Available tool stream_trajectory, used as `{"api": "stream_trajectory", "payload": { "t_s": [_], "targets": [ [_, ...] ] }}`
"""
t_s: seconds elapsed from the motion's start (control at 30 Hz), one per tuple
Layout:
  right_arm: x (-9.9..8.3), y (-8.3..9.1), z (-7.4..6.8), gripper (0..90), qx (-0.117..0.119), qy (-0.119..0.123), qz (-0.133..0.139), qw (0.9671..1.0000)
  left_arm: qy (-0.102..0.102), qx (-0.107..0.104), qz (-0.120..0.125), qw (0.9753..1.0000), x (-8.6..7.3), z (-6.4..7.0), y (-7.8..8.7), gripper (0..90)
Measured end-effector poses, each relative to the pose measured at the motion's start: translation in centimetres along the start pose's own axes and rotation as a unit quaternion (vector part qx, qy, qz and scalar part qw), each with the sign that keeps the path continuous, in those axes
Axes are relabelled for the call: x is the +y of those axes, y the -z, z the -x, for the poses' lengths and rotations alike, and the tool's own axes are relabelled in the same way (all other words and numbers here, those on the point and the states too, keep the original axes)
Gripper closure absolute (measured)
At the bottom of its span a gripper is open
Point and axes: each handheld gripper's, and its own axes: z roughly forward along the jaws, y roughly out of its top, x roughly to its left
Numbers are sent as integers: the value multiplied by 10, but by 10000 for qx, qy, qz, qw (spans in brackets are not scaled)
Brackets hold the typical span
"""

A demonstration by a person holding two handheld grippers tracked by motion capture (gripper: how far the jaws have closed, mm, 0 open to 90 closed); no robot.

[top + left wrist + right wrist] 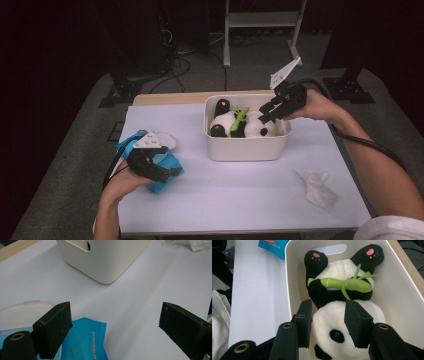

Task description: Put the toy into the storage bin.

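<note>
A dark room surrounds a table covered in a pale lilac sheet, with black stands and cables on the grey floor behind it. Near the far edge of the table stands a white bin, and inside it lies a plush panda on its back, black paws with pink pads pointing up toward the bin's handle cut-out, a green bamboo stalk across its belly.

The right gripper reaches over the bin's right rim from the person's right hand. In the right gripper view its two black jaws stand parted on either side of the top of the panda's white head, close to the fur or just touching it; they are not pressed in, so the claw reads as released around the head rather than clenched on it. The panda's black eye patch sits just below the jaws.

The left gripper rests low at the left side of the table, well apart from the bin, above a blue packet with a white lid. In the left gripper view its jaws are spread wide with bare sheet between them; the left jaw sits over the blue packet, gripping nothing.

A crumpled white cloth lies on the sheet near the right front
</note>
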Motion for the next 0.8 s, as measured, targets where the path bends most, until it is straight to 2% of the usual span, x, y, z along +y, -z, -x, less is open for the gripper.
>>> {"api": "stream_trajectory", "payload": {
  "t_s": [0.5, 0.8],
  "targets": [
    [-40, 24, -15, 552, -176, -296, 312, 9989, -49, -85, -45, 9999, 0, 1, -4, 99],
    [-57, 25, -23, 533, -231, -446, 365, 9981, -53, -128, -61, 9999, 0, 2, -7, 100]
  ]
}}
